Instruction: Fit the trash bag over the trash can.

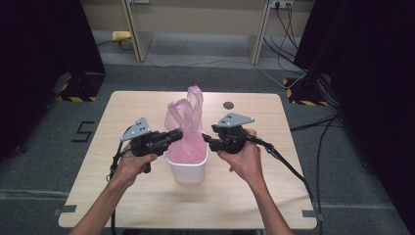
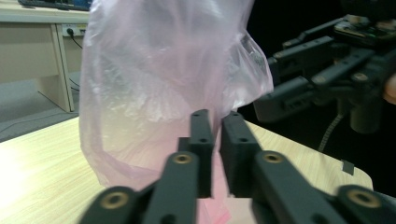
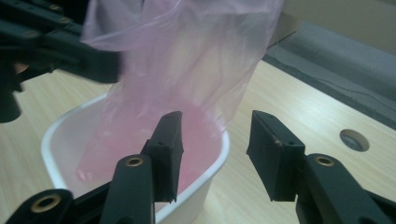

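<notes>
Left gripper view looks along the left gripper (image 2: 215, 122), whose 2 black jaws stand almost together with a narrow slit between them; pink film shows in that slit low down, but whether the pads pinch it I cannot tell. Just beyond the tips hangs the pink plastic bag (image 2: 168, 84), translucent and crumpled, rising out of the top of the picture. To its right, farther off, the right gripper (image 2: 268, 100) shows as a dark linkage against black curtain, and a strip of the wooden table (image 2: 42, 172) lies below.

Right gripper view gives what that one lacks: the right gripper's (image 3: 215, 140) jaws stand well apart with nothing between them, its left jaw over the rim of the white bin (image 3: 65, 126), its right jaw outside over bare table. The bag (image 3: 187, 60) drops into the bin, its pink bottom lying inside. A round hole (image 3: 354, 139) in the tabletop shows at the right.

High view alone places everything: the bin (image 1: 187, 169) stands near the table's (image 1: 147, 196) middle, the bag (image 1: 188, 127) standing tall from it with 2 handle loops up, the left gripper (image 1: 177, 134) at its left side and the right gripper (image 1: 205, 139) just at its right.
</notes>
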The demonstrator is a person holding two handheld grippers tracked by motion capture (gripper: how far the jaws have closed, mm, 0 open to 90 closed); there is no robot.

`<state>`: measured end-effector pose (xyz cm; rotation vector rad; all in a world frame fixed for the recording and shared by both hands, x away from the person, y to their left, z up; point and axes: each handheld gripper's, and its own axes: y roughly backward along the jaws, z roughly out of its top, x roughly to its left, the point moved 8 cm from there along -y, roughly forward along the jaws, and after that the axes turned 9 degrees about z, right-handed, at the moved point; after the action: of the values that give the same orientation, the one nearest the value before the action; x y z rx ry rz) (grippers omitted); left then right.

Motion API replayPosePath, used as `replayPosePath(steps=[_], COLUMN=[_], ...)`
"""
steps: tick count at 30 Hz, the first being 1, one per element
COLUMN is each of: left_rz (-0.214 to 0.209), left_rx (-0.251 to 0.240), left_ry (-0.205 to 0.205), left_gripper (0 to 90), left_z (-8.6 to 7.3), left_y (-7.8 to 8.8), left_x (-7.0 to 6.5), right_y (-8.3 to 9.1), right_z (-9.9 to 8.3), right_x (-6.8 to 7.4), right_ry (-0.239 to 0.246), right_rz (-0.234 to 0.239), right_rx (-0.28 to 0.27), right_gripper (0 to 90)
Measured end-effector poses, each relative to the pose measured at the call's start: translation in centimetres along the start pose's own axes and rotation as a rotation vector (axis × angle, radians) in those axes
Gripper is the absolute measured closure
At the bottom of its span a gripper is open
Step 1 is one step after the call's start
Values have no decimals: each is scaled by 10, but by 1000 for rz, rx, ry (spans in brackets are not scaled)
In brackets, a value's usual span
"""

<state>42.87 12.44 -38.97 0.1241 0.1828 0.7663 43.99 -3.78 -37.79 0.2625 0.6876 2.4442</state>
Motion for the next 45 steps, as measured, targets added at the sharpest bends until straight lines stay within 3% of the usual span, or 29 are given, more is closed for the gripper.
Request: replayPosePath(steps=[4, 9, 15, 20, 24, 25, 26, 31, 33, 35, 39, 41, 45], left_rz=[3, 62, 122, 152, 129, 94, 94, 42, 61, 78, 111, 118, 140], left_rx=[-47, -89, -142, -170, -185, -174, -184, -146, -114, -75, -37, -18, 10], left_ry=[4, -59, -57, -62, -67, -57, -99, -125, -137, -149, -126, -118, -90], left_gripper=[625, 550, 429, 341, 308, 304, 302, 292, 303, 352, 666, 773, 863], left_z=[13, 34, 54, 76, 87, 88, 90, 80, 74, 67, 56, 47, 28], left_y=[12, 25, 38, 39, 34, 30, 27, 19, 15, 8, 3, 4, 12], left_x=[-5, -2, 6, 9, 0, -15, -18, -41, -45, -45, -33, -25, -12], right_y=[0, 9, 21, 19, 8, 5, 1, -20, -27, -34, -40, -38, -32], right_z=[9, 31, 62, 77, 88, 90, 91, 80, 73, 68, 59, 54, 38], right_x=[-7, -12, -9, -9, -10, -11, -12, -12, -10, -7, -3, -6, -17], right_ry=[-23, -42, -26, -45, -48, -51, -44, 29, 57, 43, 75, 79, 74], right_rz=[-15, -25, -36, -25, -25, -30, -36, -47, -56, -33, -26, -34, -41], right_rx=[-32, -107, -163, -182, -173, -165, -154, -56, -24, -22, 19, 33, 63], right_gripper=[484, 439, 423, 415, 414, 423, 446, 615, 661, 693, 787, 816, 836])
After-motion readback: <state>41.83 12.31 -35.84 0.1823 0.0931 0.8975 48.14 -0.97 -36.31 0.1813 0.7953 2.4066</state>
